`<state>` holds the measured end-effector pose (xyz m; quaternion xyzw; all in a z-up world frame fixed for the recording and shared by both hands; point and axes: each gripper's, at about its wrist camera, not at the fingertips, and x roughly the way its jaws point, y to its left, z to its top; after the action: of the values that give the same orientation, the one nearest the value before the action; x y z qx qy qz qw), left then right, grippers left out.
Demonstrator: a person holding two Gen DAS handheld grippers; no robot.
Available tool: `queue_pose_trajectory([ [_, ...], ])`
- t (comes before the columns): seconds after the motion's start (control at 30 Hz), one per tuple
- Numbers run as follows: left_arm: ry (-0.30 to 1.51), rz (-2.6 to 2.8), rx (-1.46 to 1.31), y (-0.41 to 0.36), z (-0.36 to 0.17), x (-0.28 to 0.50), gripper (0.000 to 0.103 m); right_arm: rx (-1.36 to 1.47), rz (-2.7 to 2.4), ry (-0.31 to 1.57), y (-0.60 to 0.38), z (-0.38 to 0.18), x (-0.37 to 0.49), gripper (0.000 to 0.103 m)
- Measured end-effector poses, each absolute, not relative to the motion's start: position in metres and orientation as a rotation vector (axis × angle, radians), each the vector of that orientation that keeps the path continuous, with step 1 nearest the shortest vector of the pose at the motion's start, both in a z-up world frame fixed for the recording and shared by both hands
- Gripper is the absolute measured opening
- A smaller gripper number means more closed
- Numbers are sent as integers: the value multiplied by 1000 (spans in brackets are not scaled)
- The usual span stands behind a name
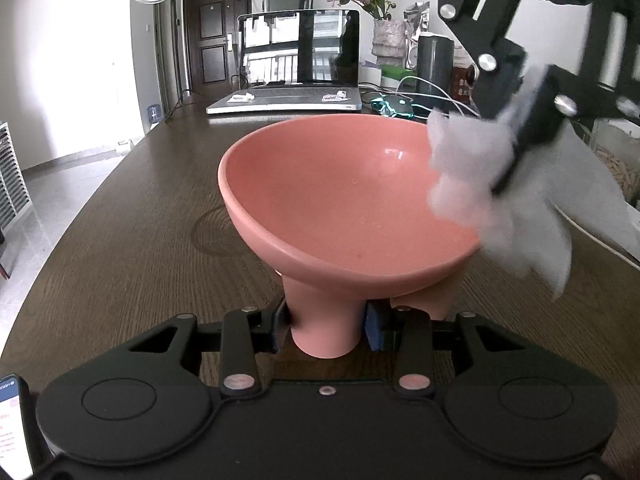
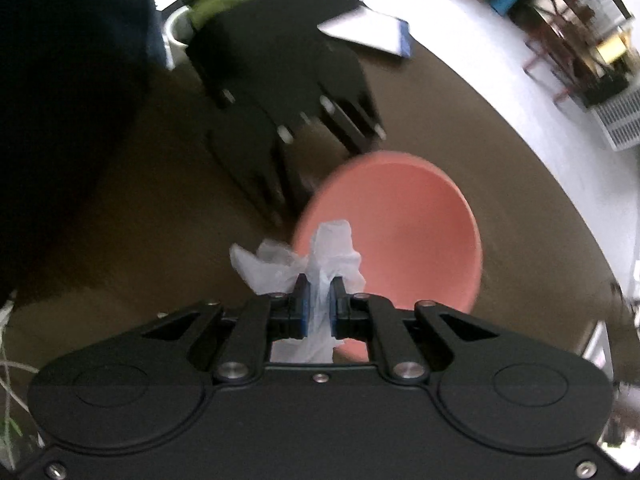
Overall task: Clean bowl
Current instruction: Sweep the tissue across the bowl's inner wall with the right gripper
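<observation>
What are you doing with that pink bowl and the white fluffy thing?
A person is cleaning the pink bowl with two tools. The left hand-held gripper is closed around one of the bowl's legs, holding it tipped up over the wooden table. The right hand-held gripper pinches a crumpled white tissue and has it at the bowl's rim, right where wiping would happen. A few tiny droplets show inside the bowl. A laptop sits open behind it.
</observation>
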<state>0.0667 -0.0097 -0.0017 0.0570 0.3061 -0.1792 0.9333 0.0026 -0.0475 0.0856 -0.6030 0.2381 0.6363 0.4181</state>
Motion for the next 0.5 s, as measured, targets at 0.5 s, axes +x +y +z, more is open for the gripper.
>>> queue_pose_trajectory([
  [0.5,627,-367,114,-6,-3,69,38,-1490,1595,409,49,89,26,9],
])
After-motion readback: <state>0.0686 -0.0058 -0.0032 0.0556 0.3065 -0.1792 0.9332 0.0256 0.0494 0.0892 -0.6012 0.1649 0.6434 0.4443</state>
